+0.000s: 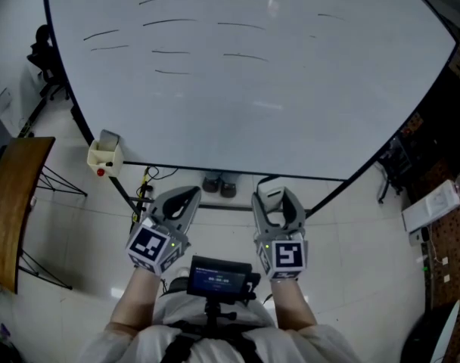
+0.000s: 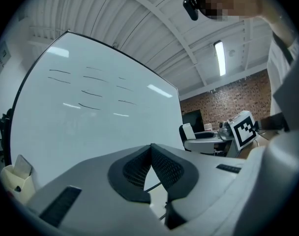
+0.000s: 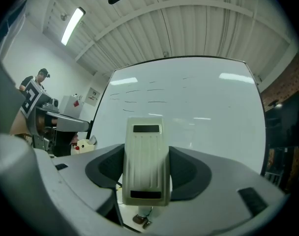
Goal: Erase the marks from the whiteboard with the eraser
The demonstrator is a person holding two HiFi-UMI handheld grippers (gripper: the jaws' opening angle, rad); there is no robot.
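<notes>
At the far left of the head view a brown wooden tabletop [image 1: 14, 203] stands on thin black legs. Just right of it, a small cream holder [image 1: 104, 156] with a red item in it hangs at the lower left edge of the whiteboard [image 1: 290, 97].

The left gripper [image 2: 151, 150] is clenched with nothing in it. Its own view shows the two ribbed dark pads [image 2: 134, 168] meeting at their tips, with only floor and a thin black rod visible below the gap. It is held low in front of the person, pointed toward the board but well apart from it.

Between the two hands a small dark screen device [image 1: 219, 277] sits at the person's chest.

The right gripper [image 1: 276, 210] is grasping the eraser [image 3: 146, 154], a cream, ribbed block with a dark slot at each end. It stands upright between the jaws, which are spread only as wide as the block. The eraser is off the board, below its bottom edge.

The marks [image 1: 169, 22], short dark strokes in loose rows, lie across the upper left and middle of the whiteboard.
</notes>
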